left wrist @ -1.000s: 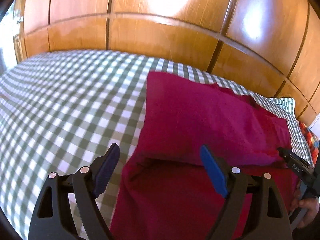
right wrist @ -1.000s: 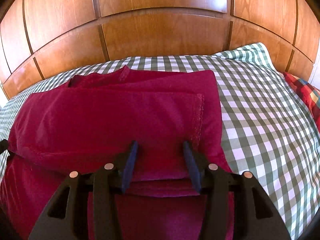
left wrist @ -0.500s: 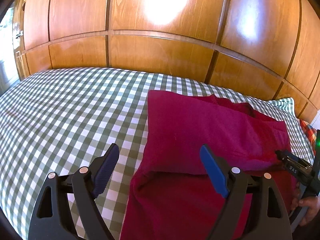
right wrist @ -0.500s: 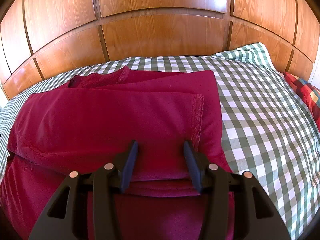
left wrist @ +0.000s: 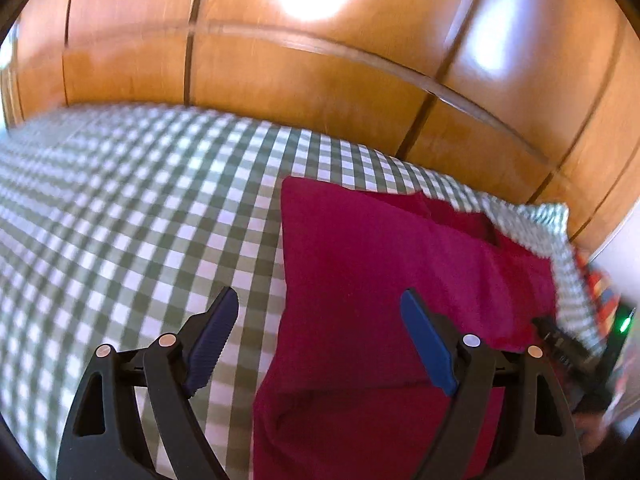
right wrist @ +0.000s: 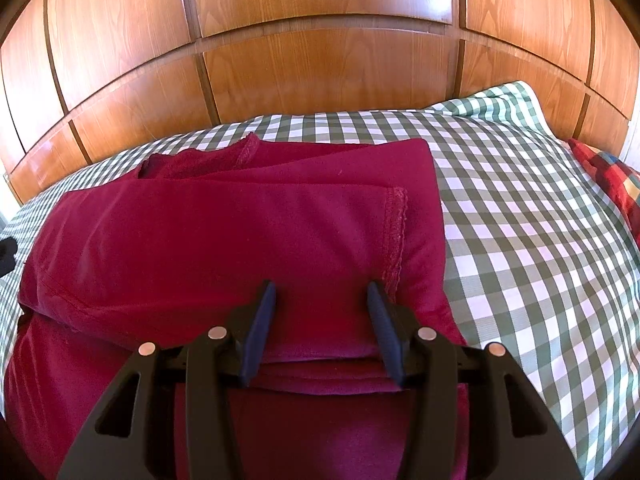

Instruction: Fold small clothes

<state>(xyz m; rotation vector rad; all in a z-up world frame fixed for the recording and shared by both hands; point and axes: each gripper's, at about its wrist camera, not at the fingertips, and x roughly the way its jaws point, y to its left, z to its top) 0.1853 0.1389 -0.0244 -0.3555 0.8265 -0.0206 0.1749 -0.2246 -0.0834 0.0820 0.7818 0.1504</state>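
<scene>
I found the dark red knit garment lying on the bed with the green-and-white checked cover, towards its head end below the panelled wooden headboard. One fold was done: an upper layer lay doubled over a lower one, hem showing on the right. Further folds remained, in my judgement. My left gripper stood wide apart and empty above the garment's left edge. My right gripper stood half apart over the fold's near edge; I could not tell whether its pads pressed cloth.
</scene>
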